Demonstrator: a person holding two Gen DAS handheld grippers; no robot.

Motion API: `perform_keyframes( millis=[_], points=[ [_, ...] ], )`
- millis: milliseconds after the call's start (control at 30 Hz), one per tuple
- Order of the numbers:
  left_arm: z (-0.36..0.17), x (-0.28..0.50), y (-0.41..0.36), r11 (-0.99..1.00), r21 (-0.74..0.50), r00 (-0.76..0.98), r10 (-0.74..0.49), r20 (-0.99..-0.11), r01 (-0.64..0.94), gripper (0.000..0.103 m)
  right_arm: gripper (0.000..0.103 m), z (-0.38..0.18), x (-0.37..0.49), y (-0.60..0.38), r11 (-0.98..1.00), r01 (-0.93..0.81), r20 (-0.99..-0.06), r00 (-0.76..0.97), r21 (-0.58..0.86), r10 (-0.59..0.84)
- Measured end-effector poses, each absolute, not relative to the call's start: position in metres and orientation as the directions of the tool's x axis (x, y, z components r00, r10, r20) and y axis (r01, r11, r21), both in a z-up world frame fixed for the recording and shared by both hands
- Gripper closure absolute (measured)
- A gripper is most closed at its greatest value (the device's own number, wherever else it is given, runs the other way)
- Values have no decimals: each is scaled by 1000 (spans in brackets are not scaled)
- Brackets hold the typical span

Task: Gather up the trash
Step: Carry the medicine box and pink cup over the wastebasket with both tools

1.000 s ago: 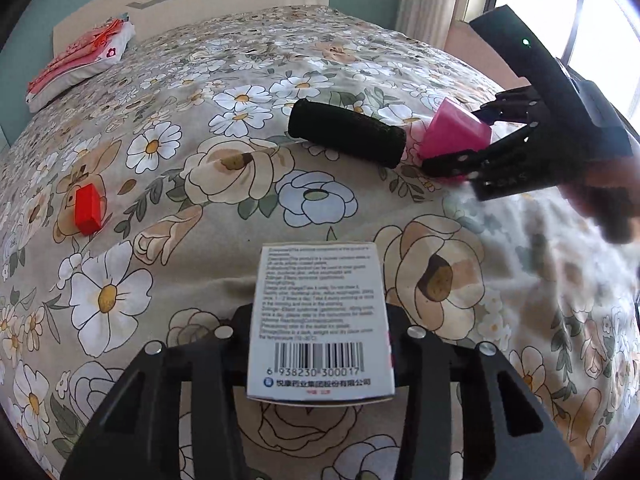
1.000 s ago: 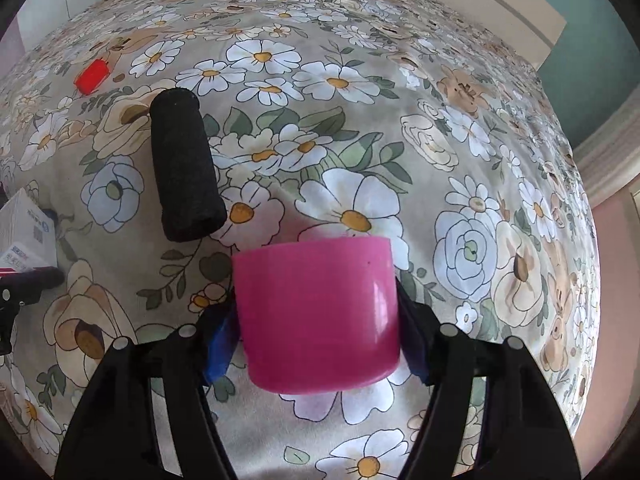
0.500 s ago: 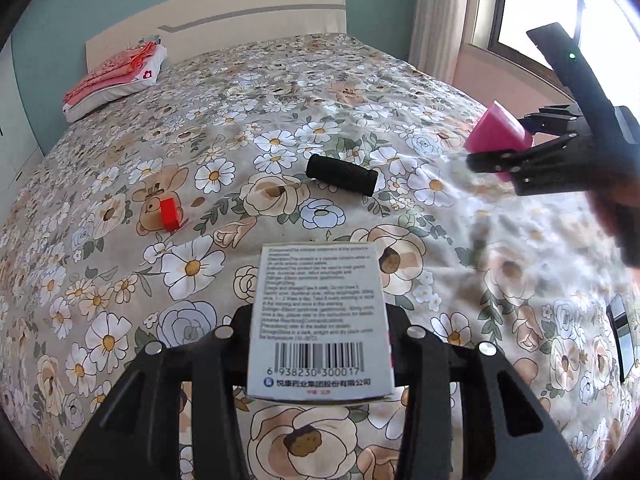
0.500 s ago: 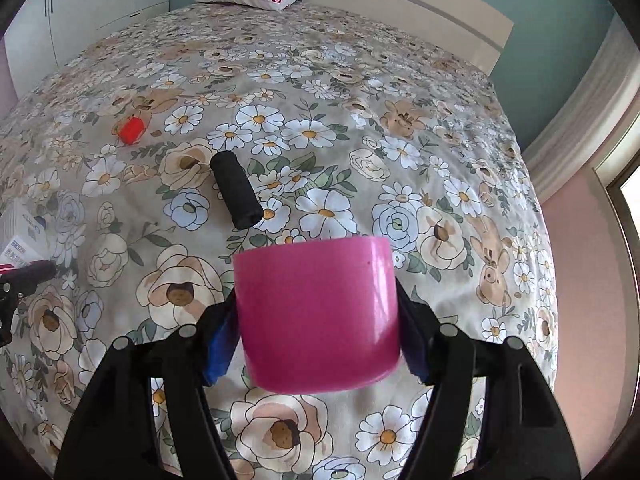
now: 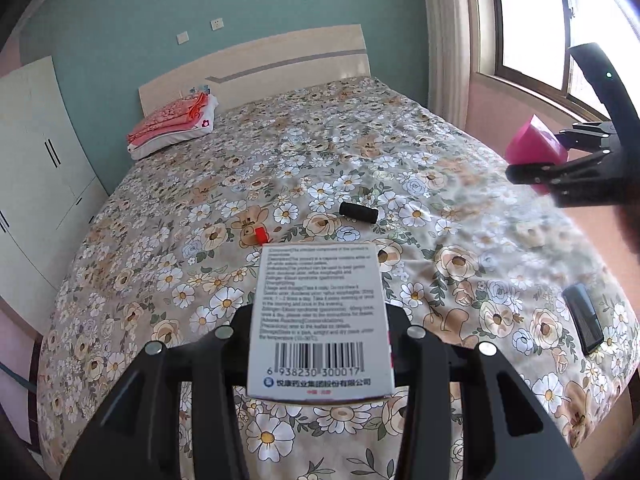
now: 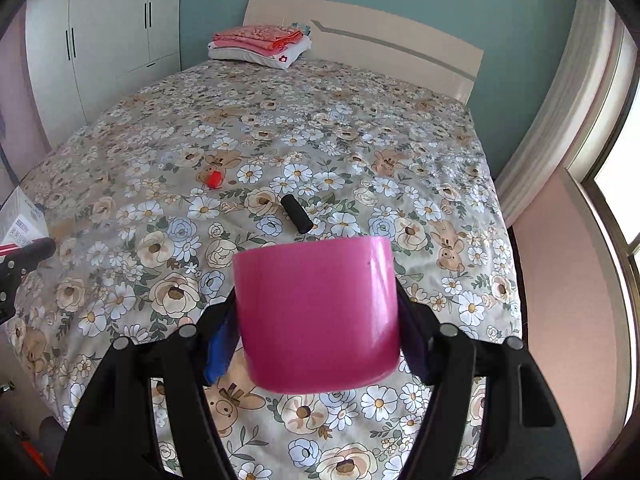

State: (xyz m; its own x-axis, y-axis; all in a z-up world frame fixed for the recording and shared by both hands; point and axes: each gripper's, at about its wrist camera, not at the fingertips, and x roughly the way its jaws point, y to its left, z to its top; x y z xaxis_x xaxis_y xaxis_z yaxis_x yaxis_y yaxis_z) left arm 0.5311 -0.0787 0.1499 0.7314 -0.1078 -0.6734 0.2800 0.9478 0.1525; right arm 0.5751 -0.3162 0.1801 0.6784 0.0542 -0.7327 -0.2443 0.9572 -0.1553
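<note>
The left gripper point(image 5: 320, 344) is pinching a white box point(image 5: 320, 316) by its two side faces, barcode end nearest the camera and printed panel facing up, so the flat card sides are giving the pads a square bite; the box is looking like thin printed cardboard, light and stiff, probably a medicine carton. The right gripper point(image 6: 316, 324) is clamping a pink cup point(image 6: 316, 312) across its round wall, the cup lying sideways between the jaws with its smooth, glossy plastic catching the light; a curved, slick wall like that is likely to slip if the squeeze is eased. Both pieces of trash are hanging in the air above the near end of the bed point(image 6: 400, 128), neither touching the cover; I judge that they are being carried off toward some bin that is not in view.

Two more pieces are lying on the flowered bedspread near its middle: a black roll point(image 6: 296, 219), matte and rough like foam, and, a little apart from it, a small red block point(image 6: 215, 179) with hard, shiny faces; they are waiting for a later trip. A dark, flat phone point(image 5: 583, 323) is resting near the bed's edge; folded bedding point(image 6: 260, 42) is sitting stacked by the headboard.
</note>
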Motion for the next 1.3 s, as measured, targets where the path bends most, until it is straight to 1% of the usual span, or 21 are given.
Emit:
perform_keyframes(
  millis=[100,333,567,733,900,1067,1200,1300],
  points=[
    [185,493,-63,956,166,764,-82,-640,242,58,35,216,530,-312,960,-246,-697,712,-132,86],
    [252,404,-35,969,177,824,-41,-565,170,58,35,286,425,-289,955,-244,-623,777,-170,88],
    [294,328,-16,972,200,869,-9,-495,124,58,35,346,329,-271,947,-256,-537,835,-194,116],
    [316,287,-2,979,180,884,4,-468,91,58,35,376,275,-262,943,-251,-493,862,-218,116],
    [331,251,5,982,172,898,3,-441,82,58,35,392,231,-260,939,-253,-469,875,-232,120],
    [335,219,14,983,159,903,-13,-430,89,58,35,393,190,-257,928,-301,-465,868,-219,172],
    [323,198,24,983,139,887,-41,-460,118,58,35,381,157,-249,911,-342,-468,860,-232,204],
    [309,181,28,978,155,877,-48,-478,137,58,35,364,138,-244,904,-370,-485,843,-213,231]
  ],
)
